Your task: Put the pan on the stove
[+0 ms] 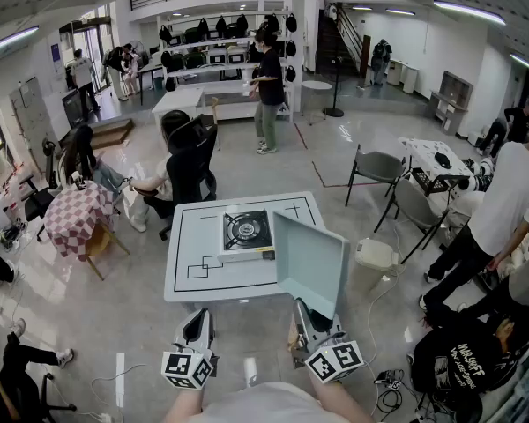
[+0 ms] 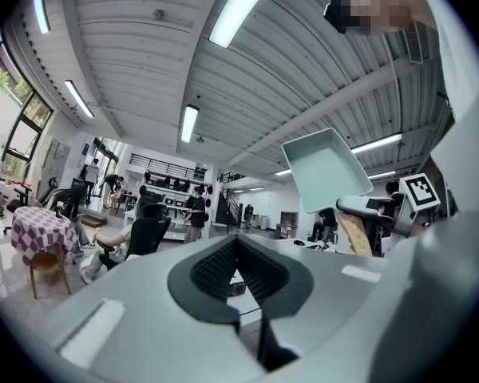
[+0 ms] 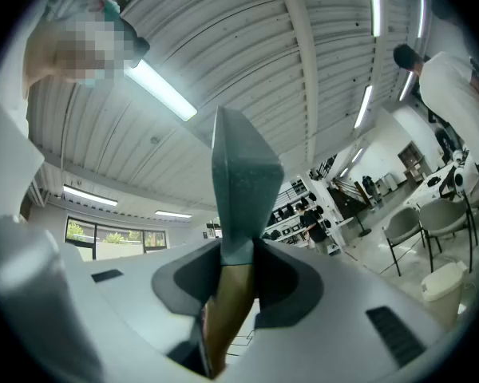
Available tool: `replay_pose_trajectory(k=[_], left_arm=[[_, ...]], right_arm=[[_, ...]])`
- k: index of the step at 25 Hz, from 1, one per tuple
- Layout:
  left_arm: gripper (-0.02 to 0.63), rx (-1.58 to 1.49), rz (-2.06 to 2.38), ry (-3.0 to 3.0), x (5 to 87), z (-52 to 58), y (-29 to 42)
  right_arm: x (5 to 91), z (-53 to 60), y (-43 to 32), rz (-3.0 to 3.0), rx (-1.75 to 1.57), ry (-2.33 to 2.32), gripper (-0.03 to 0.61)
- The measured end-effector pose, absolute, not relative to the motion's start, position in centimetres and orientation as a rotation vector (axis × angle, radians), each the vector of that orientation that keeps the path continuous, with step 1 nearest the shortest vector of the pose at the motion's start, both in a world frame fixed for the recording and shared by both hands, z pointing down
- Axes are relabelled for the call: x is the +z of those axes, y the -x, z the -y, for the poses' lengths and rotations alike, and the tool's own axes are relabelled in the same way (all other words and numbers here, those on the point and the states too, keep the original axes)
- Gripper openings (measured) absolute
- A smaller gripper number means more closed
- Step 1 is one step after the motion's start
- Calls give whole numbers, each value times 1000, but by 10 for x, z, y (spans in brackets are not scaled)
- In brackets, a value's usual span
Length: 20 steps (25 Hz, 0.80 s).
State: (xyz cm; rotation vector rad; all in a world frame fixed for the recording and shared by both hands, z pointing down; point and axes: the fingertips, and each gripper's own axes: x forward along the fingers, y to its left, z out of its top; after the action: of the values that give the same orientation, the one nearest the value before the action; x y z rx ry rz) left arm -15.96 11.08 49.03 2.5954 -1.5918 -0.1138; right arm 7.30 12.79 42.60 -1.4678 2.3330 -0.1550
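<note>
A pale green square pan (image 1: pixel 310 261) with a wooden handle (image 3: pixel 227 309) is held up on edge over the near right corner of the white table (image 1: pixel 194 236). My right gripper (image 1: pixel 304 311) is shut on that handle, and the pan (image 3: pixel 239 174) rises straight up out of its jaws. The portable gas stove (image 1: pixel 247 232) sits in the middle of the table, to the left of the pan and beyond it. My left gripper (image 1: pixel 197 317) hangs near the table's front edge, shut and with nothing in it. The left gripper view also shows the raised pan (image 2: pixel 326 168).
A white bin (image 1: pixel 375 256) stands right of the table, with grey chairs (image 1: pixel 379 167) behind it. A person in a black chair (image 1: pixel 189 161) sits just beyond the table. A checkered table (image 1: pixel 75 214) is at the left. People crouch at the right.
</note>
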Motion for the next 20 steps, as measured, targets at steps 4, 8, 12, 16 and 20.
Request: replay_pose_trajectory(k=[4,8,12,16,20], left_arm=[[11,-116,1590,-2605,488,-113,159],[11,-119,1584,-2610,488,-113,157],[11,-114,1578,-2620,489,-113,155],[11,-105,1581,-2622,489,-114,150],[11,-102,1591,-2612,489,-114,145]], right_arm=[[425,-130,-73,-2328,-151,1474,121],[425,-131,-73,-2332,-143,1477,121],[423,-132,-72,-2334,-135,1460,121],[420,-135,-74,-2335,-127,1447,121],[421,-132,-77,-2348,-133,1433,121]])
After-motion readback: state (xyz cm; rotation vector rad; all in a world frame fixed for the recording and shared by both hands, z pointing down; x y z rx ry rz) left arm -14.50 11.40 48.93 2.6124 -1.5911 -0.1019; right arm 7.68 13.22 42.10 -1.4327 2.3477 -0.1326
